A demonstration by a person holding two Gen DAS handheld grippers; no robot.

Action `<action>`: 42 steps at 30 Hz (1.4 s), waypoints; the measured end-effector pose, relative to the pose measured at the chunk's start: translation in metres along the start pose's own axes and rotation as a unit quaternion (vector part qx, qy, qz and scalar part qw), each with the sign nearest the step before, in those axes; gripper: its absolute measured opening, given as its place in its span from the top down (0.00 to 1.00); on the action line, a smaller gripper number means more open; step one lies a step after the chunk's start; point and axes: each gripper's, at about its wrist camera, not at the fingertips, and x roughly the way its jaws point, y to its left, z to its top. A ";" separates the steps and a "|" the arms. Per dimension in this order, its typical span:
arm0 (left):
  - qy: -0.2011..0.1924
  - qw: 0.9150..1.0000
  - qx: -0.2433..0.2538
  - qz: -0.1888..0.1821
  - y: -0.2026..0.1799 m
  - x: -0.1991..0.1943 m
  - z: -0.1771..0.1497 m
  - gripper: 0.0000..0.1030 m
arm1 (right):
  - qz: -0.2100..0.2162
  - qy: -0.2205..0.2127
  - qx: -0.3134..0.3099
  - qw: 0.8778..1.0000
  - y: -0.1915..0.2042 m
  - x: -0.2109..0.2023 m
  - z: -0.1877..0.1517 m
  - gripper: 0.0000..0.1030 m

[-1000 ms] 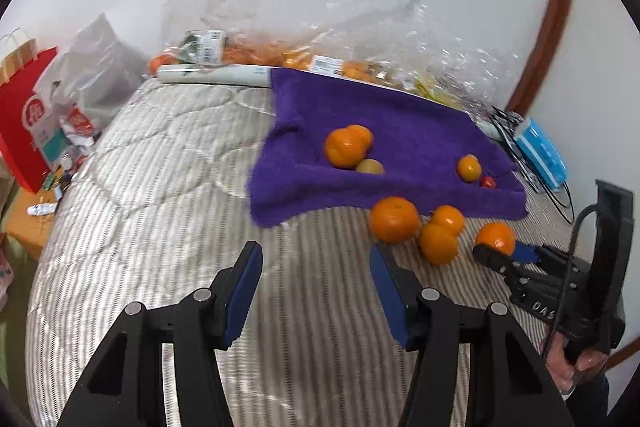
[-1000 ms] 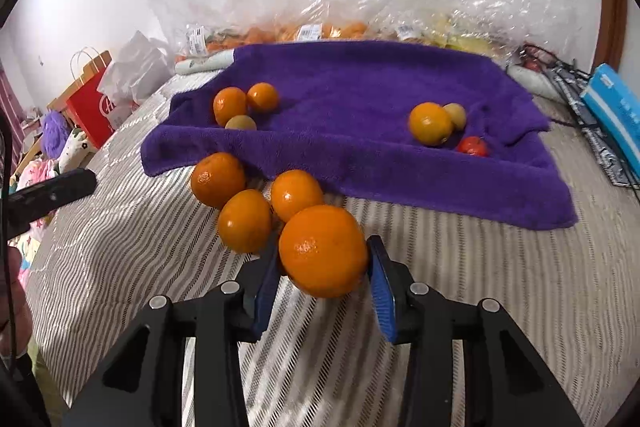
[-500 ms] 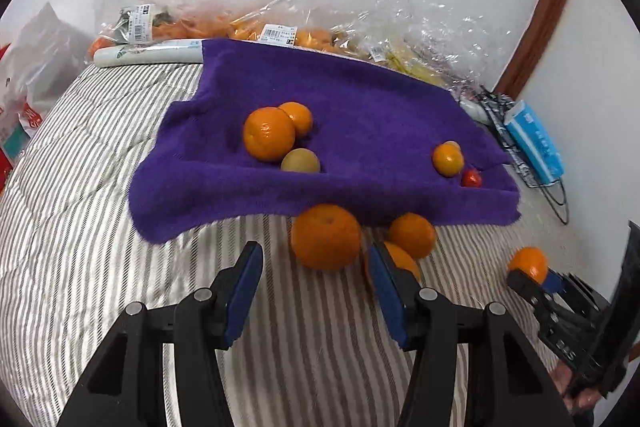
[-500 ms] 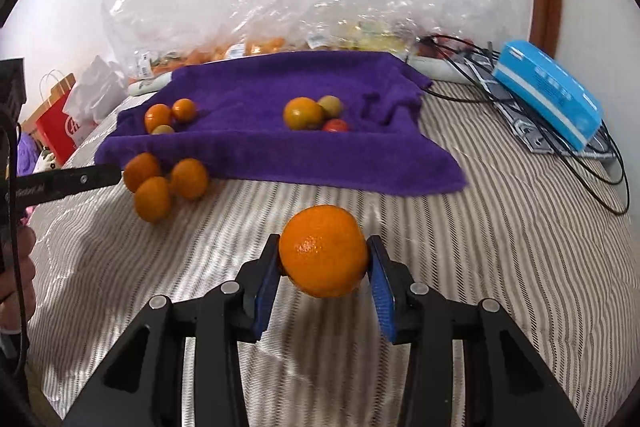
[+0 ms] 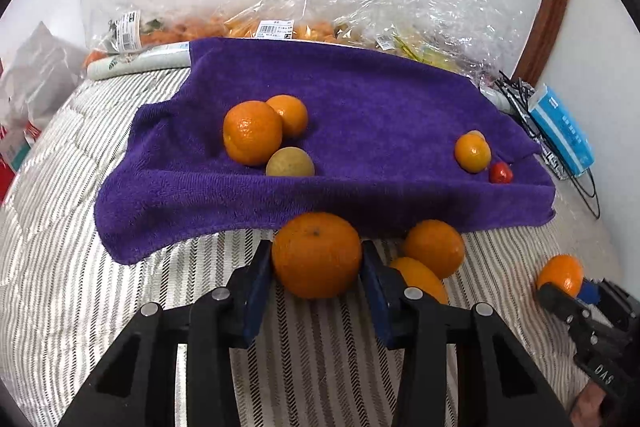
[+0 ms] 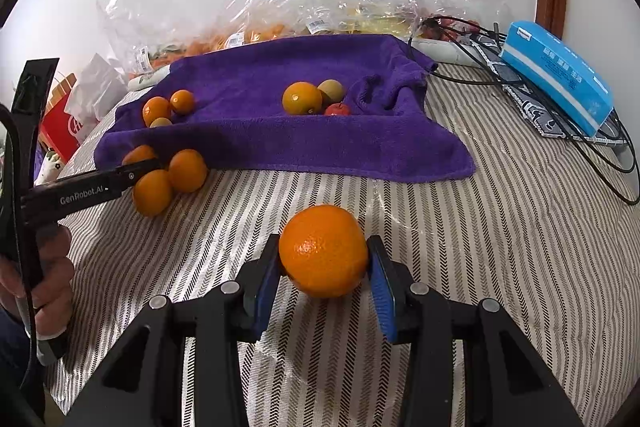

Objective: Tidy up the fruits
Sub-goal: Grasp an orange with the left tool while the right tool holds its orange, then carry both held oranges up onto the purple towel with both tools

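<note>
On the bed, right tongs (image 6: 323,273) gripped an orange (image 6: 323,250); left tongs (image 5: 317,267) bracketed another orange (image 5: 317,254), closure unclear. Next: place on towel (image 6: 280,131).

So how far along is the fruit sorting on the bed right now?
About halfway. Two clusters of fruit already sit on the purple towel. The right hand-held gripper holds a large orange above the striped bedcover. The left hand-held gripper brackets another big orange; whether it is clamped is unclear. Two more oranges wait off the towel.
</note>
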 end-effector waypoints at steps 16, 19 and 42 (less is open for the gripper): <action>-0.008 0.999 -0.027 -0.018 0.012 -0.003 -0.003 0.60 | -0.014 0.000 0.002 1.000 0.001 0.000 0.000 0.60; -0.014 0.999 -0.027 -0.024 0.011 -0.005 -0.004 0.60 | -0.013 -0.001 0.008 1.000 -0.002 0.000 0.000 0.60; -0.051 0.998 -0.039 -0.024 0.034 -0.076 -0.005 0.60 | 0.004 -0.045 0.022 0.999 0.007 -0.021 0.009 0.60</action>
